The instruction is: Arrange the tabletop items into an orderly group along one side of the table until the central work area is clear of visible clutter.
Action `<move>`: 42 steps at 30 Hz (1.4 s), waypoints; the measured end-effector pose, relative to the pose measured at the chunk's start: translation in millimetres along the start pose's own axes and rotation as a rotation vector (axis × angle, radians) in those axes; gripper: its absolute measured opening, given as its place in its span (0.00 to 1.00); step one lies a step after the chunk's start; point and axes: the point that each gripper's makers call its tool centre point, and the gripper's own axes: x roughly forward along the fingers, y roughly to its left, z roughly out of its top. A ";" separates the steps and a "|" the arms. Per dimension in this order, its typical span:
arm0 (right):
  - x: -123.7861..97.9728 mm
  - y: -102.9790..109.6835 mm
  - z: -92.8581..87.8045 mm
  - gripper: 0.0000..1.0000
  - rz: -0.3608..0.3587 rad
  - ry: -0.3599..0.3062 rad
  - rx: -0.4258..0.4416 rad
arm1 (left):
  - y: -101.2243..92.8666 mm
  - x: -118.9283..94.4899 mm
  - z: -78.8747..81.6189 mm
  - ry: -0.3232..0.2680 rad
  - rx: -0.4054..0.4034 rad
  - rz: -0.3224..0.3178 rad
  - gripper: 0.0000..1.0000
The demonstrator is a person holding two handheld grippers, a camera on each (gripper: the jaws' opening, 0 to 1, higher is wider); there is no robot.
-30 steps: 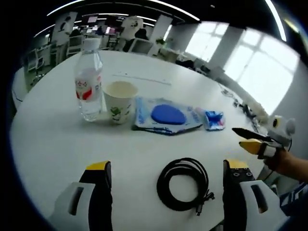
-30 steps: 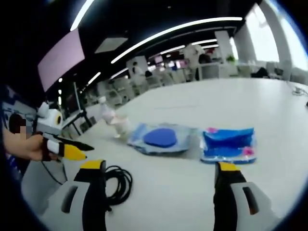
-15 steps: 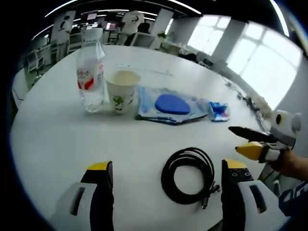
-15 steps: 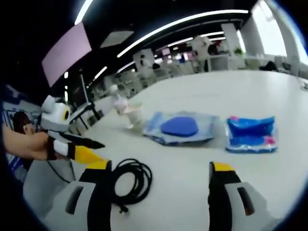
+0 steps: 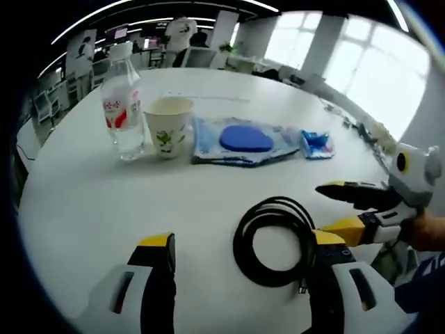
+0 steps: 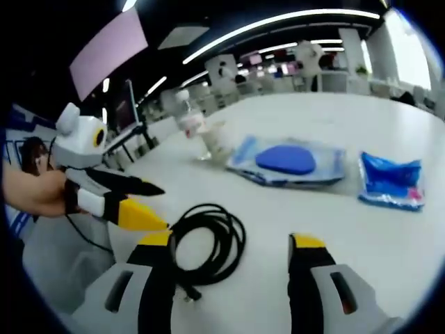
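Both tools hang open over the white bench (image 5: 83,202): left tool (image 5: 240,254) straddling the coiled black cable (image 5: 272,240), right tool (image 6: 229,243) just right of it.

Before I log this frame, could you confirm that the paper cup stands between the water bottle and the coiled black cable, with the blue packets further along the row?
Not quite: in the left gripper view the paper cup stands between the water bottle and the clear packet holding a blue pad, not the coiled black cable, which lies apart, nearer the grippers. The small blue packet does end the row.
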 end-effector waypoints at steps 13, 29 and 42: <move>10.7 12.3 -18.2 0.49 -0.011 0.053 -0.075 | -7.5 2.6 -14.1 0.032 0.080 0.013 0.51; 23.6 7.5 -28.2 0.18 -0.073 0.144 -0.105 | -8.5 12.7 -30.6 0.072 0.047 0.016 0.22; 19.6 10.0 -27.2 0.07 -0.090 0.181 -0.137 | 3.0 11.6 -40.1 0.117 -0.061 0.018 0.11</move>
